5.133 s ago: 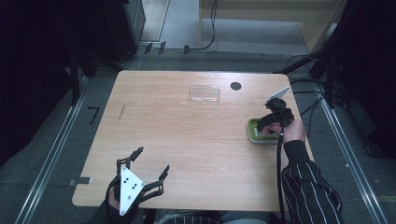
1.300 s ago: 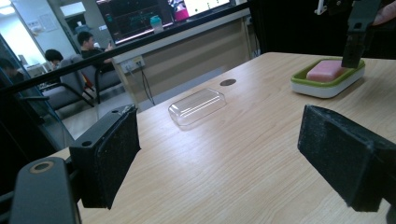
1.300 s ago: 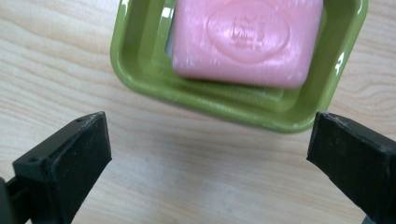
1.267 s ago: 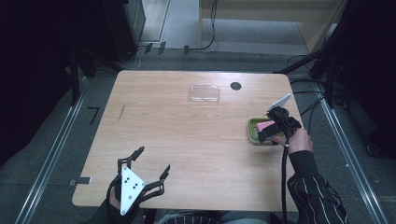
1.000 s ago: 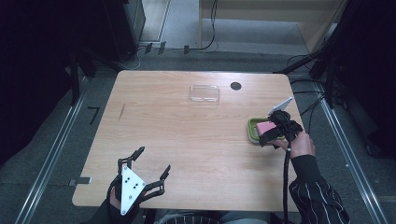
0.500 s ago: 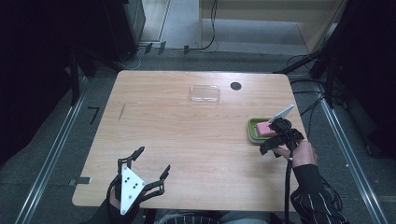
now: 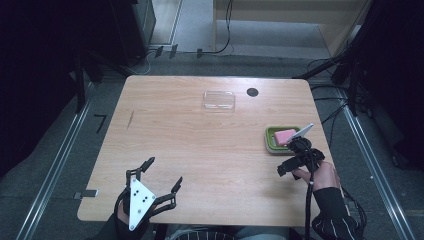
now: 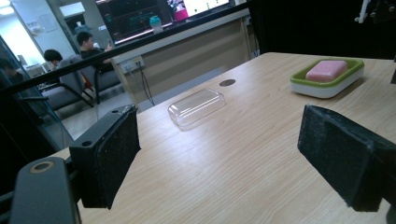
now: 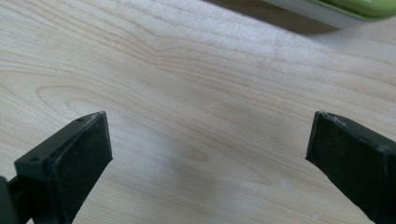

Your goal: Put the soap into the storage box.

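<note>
Right tongs [image 7: 286, 169] now back off soap dish [image 7: 272, 142], empty.

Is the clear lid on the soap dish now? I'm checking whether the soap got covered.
No: the clear lid lies on the table apart from the green soap dish, whose pink soap sits uncovered.

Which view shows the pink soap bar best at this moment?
The left gripper view: the pink soap bar lies in plain sight in the green dish, seen from the side with nothing across it. In the high view the bar is small, beside the right gripper. The right gripper view catches just the dish's edge.
</note>
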`<act>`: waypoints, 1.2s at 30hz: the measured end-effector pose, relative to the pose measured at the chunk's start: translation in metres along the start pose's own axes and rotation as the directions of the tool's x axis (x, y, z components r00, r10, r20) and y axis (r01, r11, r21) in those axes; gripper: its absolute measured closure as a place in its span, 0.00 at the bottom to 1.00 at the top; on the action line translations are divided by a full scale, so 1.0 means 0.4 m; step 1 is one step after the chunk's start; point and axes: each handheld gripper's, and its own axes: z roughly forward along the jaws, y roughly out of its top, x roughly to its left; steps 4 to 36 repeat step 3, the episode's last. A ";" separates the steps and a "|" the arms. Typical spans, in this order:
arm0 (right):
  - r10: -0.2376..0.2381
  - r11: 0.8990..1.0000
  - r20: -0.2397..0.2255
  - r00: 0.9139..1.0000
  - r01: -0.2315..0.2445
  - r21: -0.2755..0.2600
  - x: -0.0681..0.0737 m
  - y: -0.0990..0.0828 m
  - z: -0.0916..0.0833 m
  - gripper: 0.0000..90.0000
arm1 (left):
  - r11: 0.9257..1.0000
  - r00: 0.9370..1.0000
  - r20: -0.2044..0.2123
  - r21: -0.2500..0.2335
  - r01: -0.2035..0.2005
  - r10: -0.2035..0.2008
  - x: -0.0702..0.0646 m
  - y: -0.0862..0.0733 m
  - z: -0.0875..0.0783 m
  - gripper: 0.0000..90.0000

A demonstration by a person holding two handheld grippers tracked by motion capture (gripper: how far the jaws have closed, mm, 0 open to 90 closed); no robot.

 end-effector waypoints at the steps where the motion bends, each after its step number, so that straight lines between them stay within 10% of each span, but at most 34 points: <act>1: 0.003 1.000 0.004 1.000 -0.003 0.000 0.000 -0.004 0.001 0.01 | 1.000 1.000 0.000 -0.002 0.001 -0.001 0.000 0.000 0.000 0.15; 36: -0.008 1.000 0.006 1.000 0.008 0.001 0.000 -0.010 0.007 0.02 | 1.000 1.000 -0.003 0.000 0.001 -0.001 0.001 0.000 0.000 0.15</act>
